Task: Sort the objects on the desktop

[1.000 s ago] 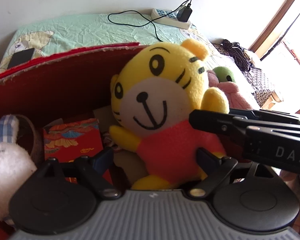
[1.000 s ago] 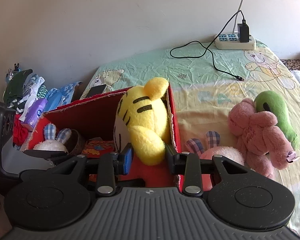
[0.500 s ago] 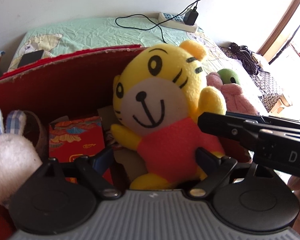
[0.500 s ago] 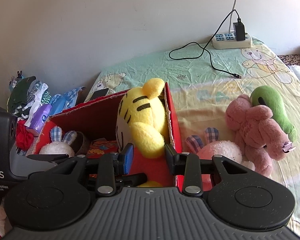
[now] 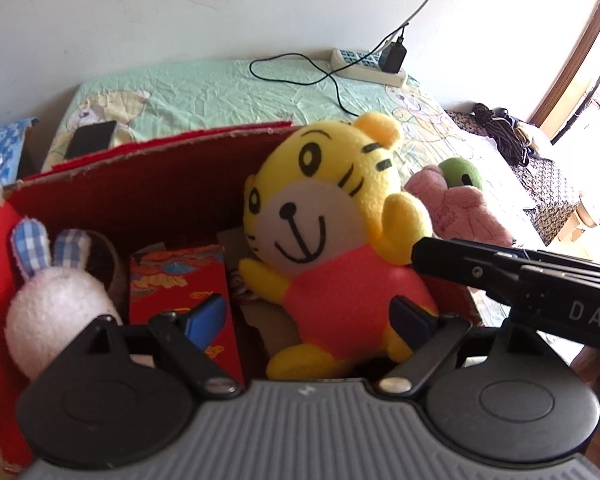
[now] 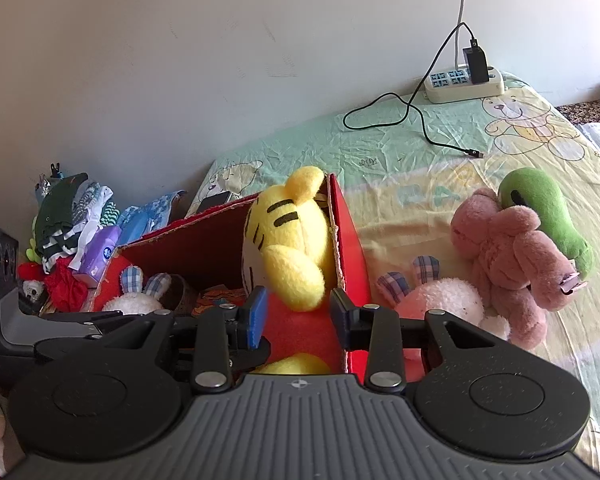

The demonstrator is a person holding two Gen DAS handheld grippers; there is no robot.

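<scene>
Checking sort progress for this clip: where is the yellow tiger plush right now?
The yellow tiger plush sits inside the red box, at its right end in the left wrist view, beside the red patterned packet.

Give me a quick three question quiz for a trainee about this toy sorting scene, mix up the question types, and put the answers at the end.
1. True or false: the yellow tiger plush sits inside the red cardboard box.
2. Multiple choice: what lies on the bedsheet just outside the box, beside the pink plush? A) a white bunny with plaid ears B) a red patterned packet C) a phone
3. Fill in: the left gripper and the right gripper both have their jaws ____.

Key: 1 true. 2 A; the red patterned packet is inside the box and the phone lies beyond the box's far wall. 3 open, neither clamping anything.
</scene>
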